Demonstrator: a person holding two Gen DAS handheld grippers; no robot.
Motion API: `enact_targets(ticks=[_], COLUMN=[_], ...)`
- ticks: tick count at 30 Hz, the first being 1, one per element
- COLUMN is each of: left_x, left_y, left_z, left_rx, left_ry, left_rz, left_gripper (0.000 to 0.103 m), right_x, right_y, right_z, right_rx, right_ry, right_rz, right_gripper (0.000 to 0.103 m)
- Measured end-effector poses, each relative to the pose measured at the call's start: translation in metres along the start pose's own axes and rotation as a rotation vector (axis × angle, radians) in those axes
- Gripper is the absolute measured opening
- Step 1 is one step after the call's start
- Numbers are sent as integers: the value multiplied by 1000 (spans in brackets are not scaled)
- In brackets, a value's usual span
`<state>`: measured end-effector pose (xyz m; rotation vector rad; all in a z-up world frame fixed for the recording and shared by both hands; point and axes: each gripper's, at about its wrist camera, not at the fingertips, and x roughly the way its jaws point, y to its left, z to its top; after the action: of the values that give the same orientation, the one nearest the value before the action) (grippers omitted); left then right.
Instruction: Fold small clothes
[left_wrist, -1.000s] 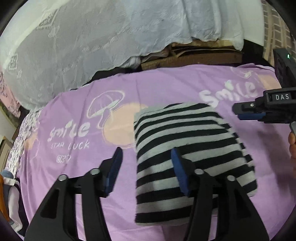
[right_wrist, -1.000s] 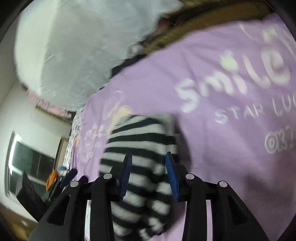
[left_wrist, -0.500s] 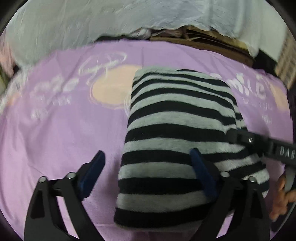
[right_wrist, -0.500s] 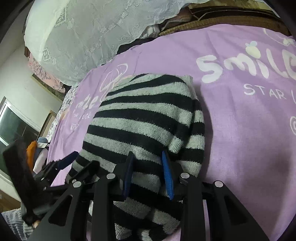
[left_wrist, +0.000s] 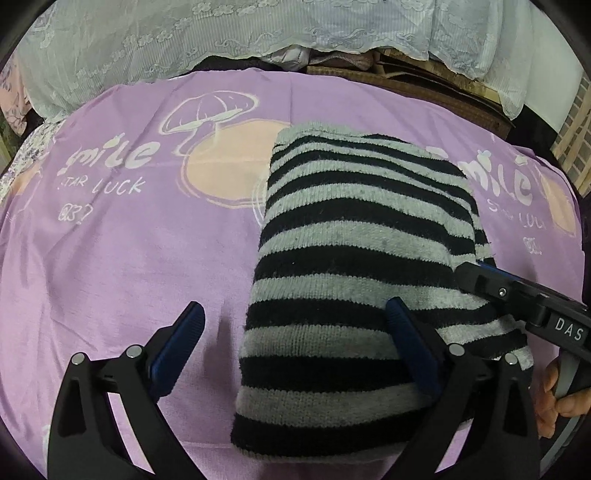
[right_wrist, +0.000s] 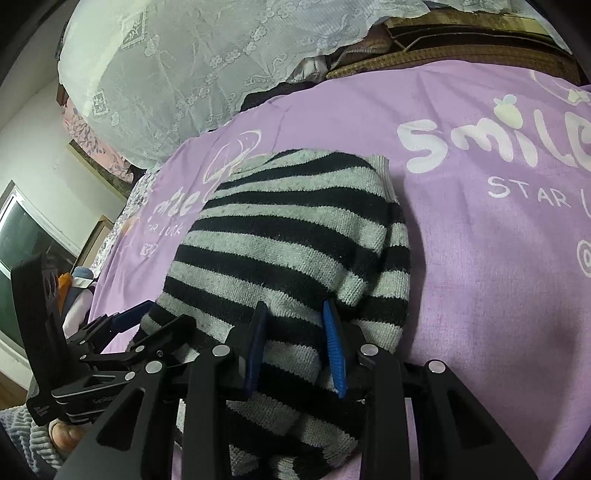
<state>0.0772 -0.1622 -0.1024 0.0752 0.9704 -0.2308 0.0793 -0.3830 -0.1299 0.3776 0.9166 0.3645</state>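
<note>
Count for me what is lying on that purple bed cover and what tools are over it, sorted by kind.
Striped black-and-grey knitted garment, folded: 1
Hand-held grippers: 2, the left gripper with jaws wide open, the right gripper with jaws pinching the garment
Purple bed cover with mushroom print: 1
Total: 4

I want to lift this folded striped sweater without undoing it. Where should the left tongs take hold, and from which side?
A judgement: take the striped sweater by its thick near-left edge, coming in from the near side along the purple sheet. That edge is a bulky stacked fold and lies between the wide-open left tongs, one pad on the sheet, one on the knit. The right tongs pinch the near-right part.
</note>
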Motion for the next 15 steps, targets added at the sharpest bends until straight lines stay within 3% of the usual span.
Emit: enact_targets(ticks=[2,8,15], left_x=[-1,-6,-21], left_y=[-1,0,2], left_z=[2,10,29], left_rx=[0,5,23], left_ry=[2,13,-39], left_rz=[8,19,41], left_gripper=[97,99,99], right_x=[0,-5,-12], right_y=[3,17,28], right_z=[4,19,34], right_rx=[5,-3,-34], right_ry=[18,56,17], right_rz=[-6,-23,-52], right_gripper=[32,50,54])
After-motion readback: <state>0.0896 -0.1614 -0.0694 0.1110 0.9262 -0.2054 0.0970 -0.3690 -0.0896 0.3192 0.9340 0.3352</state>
